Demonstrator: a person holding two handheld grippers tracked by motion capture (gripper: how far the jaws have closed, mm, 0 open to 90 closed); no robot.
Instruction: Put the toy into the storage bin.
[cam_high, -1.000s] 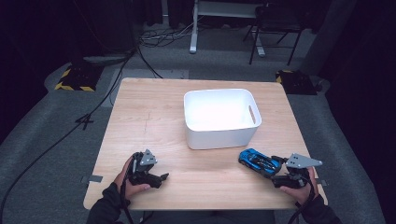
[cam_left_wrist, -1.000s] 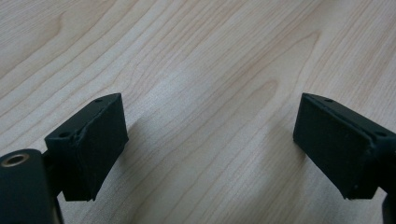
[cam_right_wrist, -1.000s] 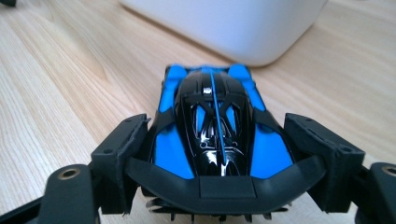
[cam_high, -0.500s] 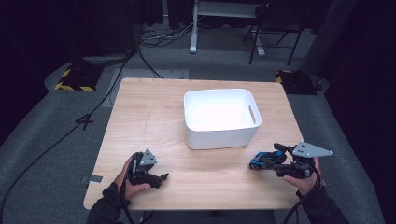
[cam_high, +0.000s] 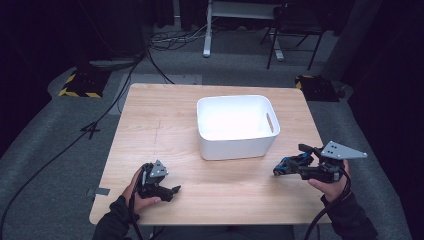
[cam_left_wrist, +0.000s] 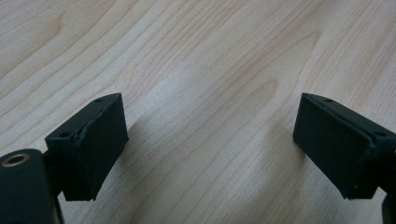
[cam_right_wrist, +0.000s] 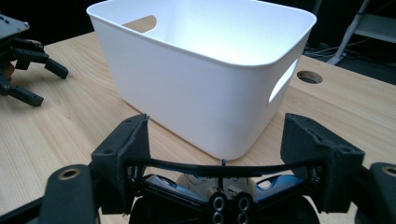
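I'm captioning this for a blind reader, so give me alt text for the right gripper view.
The right gripper holds a blue toy car between its black jaws, pointing at a white bin close ahead on a wooden table. The left gripper rests on the table at far left.

A white tub (cam_high: 235, 142) sits on the wooden table (cam_high: 160, 130), nearer its far edge. Black cables (cam_high: 115, 95) lie on the grey floor (cam_high: 45, 150).

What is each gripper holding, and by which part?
The right gripper clamps a blue toy car across its sides. The left gripper holds nothing.
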